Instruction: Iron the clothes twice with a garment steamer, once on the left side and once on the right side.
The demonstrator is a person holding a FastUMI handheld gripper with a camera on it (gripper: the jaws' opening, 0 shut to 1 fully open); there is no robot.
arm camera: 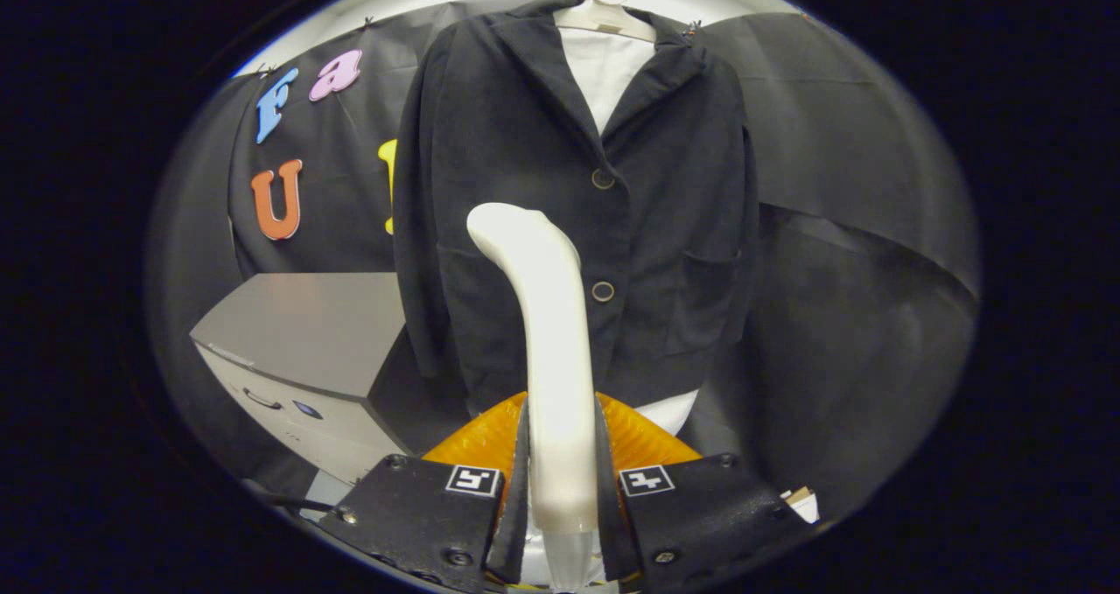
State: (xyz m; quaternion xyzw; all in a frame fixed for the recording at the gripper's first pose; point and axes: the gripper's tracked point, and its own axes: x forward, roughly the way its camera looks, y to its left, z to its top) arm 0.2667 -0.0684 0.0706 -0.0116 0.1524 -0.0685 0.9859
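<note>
Two fingers (525, 480) press from either side on the white handle of the garment steamer (551, 349), so the gripper (560, 480) is clamped on it. Each finger carries a small square black-and-white marker on its top plate. The steamer rises upright from between the fingers and bends at its top toward the left, its rounded head ending in front of the lower left half of the jacket. Whether the head touches the cloth cannot be told. Just behind the fingers, on both sides of the handle, a ribbed orange part (643, 436) of the steamer fans out.

Beyond the steamer hangs a dark jacket (525, 139) on a pale hanger (604, 12), facing the gripper. Its front is closed with two round buttons (603, 178) down the middle, the lower one just to the right of the steamer's neck. A patch pocket sits low on the jacket's right-hand panel. Inside the open collar a white shirt (604, 69) shows, and its hem peeks out below the jacket.

To the left of the jacket, and lower, stands a grey box-like cabinet (297, 331) with a pale front and a dark handle. Behind everything hangs the black cloth wall (840, 183) of the booth, creased and folded on the right.
</note>
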